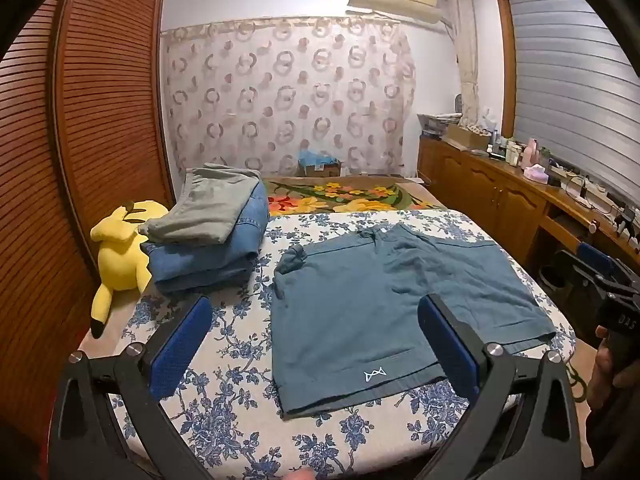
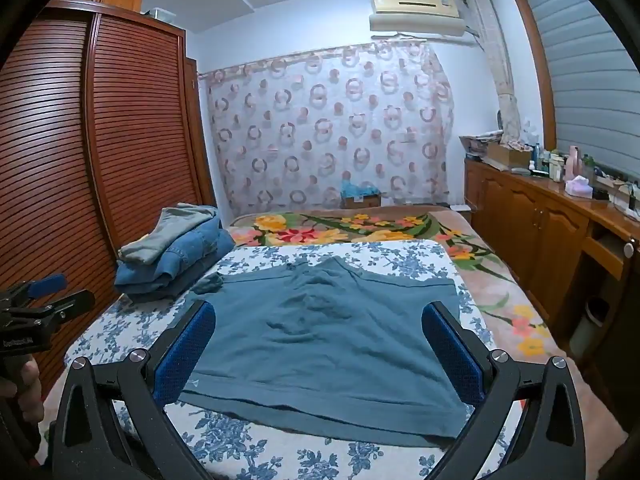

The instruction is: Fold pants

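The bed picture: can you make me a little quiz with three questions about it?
1. True or false: the teal shorts lie spread flat on the flowered sheet.
2. What sits on top of the folded jeans? A) grey garment B) pillow C) book
3. Fill in: both the left gripper and the right gripper are ____.

Key: 1 true. 2 A, the grey garment. 3 open, holding nothing.

Both my wrist cameras look forward from the foot of the bed [image 1: 224,364]. They share the shorts [image 1: 384,300], my left view sitting further left.
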`<state>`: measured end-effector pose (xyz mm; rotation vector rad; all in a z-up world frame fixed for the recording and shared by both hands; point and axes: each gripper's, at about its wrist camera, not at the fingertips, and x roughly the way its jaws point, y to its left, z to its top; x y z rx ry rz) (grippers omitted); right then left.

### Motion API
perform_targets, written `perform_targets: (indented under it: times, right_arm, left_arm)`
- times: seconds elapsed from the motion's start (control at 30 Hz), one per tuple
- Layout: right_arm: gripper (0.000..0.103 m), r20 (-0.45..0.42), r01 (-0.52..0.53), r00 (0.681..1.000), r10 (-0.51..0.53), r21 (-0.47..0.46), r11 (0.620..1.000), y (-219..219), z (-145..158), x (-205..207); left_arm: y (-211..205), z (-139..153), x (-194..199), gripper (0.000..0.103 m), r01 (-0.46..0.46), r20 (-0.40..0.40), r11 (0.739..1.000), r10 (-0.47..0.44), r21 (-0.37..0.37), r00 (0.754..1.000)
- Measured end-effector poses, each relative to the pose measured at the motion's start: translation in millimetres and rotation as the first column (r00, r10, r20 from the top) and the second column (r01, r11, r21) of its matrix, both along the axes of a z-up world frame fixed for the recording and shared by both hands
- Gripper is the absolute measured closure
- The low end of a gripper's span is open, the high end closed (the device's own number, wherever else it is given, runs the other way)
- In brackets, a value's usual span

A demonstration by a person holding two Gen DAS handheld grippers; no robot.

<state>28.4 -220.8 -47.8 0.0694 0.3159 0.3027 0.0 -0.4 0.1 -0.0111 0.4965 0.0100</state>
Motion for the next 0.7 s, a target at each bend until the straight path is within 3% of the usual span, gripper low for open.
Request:
perform_targets:
  times: [0.7]
  right_arm:
    - [0.000, -0.003, -0.002, 1.000, 0.002, -0.017, 1.000, 1.9, -0.4, 1.3]
  left_arm:
    - [2.3, 1.1, -5.0, 0.000, 0.000, 0.009, 1.000, 0.000, -0.001, 1.000]
